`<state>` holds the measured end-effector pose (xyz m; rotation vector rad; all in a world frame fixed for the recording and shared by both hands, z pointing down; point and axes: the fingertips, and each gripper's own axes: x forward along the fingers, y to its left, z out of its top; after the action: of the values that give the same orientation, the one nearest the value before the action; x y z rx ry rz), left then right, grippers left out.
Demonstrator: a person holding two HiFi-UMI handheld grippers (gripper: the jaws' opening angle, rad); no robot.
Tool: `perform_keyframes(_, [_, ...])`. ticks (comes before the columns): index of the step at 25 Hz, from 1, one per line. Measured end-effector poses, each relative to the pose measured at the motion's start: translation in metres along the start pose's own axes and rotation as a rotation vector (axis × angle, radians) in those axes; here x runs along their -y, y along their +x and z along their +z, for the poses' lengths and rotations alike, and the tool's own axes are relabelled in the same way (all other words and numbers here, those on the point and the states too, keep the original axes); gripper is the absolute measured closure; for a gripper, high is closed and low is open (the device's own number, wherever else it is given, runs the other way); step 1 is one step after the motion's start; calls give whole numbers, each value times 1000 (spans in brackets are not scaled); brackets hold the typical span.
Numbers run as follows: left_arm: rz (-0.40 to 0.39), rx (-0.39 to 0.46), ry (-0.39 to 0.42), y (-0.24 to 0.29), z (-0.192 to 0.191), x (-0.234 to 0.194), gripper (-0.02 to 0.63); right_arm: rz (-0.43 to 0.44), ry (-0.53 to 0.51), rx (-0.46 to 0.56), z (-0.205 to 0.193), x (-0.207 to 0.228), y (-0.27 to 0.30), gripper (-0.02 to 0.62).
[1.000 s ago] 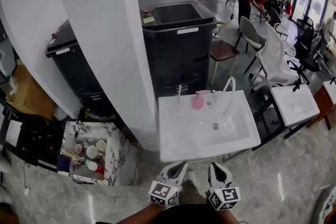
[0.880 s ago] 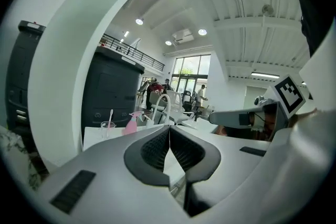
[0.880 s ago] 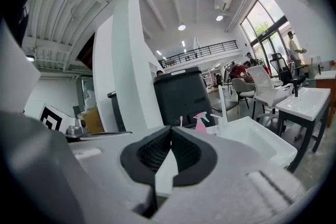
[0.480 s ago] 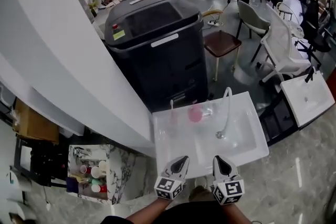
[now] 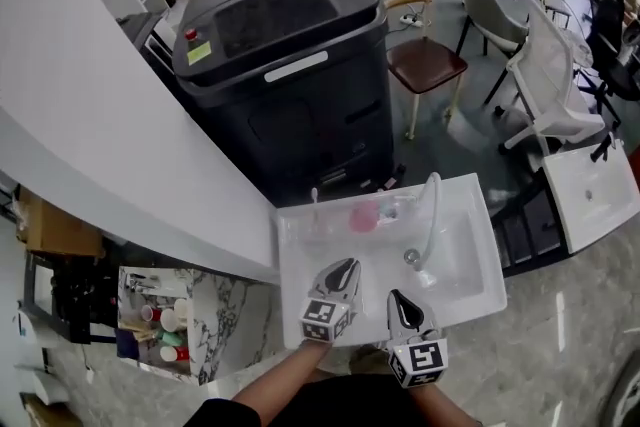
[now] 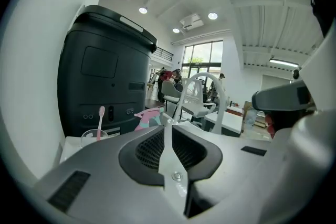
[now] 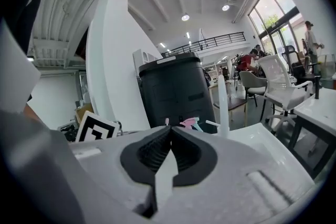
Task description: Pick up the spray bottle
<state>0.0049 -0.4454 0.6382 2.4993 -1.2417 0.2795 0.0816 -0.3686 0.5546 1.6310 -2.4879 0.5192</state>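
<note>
A pink spray bottle point(image 5: 363, 216) stands at the back rim of a white sink point(image 5: 455, 280), left of the curved white faucet point(image 5: 431, 215). In the left gripper view the spray bottle point(image 6: 146, 118) peeks just above the jaws; in the right gripper view the bottle point(image 7: 189, 123) sits straight ahead. My left gripper point(image 5: 344, 266) hovers over the basin, short of the bottle. Its jaws have just been opening by a sliver but still meet at the tips, with nothing between them. My right gripper point(image 5: 396, 298) is shut and empty, nearer the sink's front edge.
A pink toothbrush in a clear cup point(image 6: 97, 132) stands left of the bottle. Behind the sink is a big black bin point(image 5: 290, 65), with chairs point(image 5: 425, 65) beyond. A second sink point(image 5: 590, 190) is at the right, a marble shelf with cups point(image 5: 165, 320) at the left.
Both grippers have moved forward from in front of the sink to over its basin, the left one farther. The whole view has shifted closer to the sink.
</note>
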Motion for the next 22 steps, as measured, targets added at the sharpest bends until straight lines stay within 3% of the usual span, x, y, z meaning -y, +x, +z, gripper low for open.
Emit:
perform_keyframes(8, [60, -77, -19, 74, -16, -37, 419, 39, 24, -23, 0, 15, 25, 595])
perform_keyframes(11, [109, -85, -39, 96, -19, -55, 400, 45, 44, -48, -6, 22, 30, 595])
perform_keyframes(18, [133, -165, 77, 148, -38, -78, 318, -54, 52, -34, -4, 55, 31, 595])
perform_keyframes(22, [147, -187, 118, 169, -42, -83, 270, -55, 67, -54, -14, 63, 32, 595])
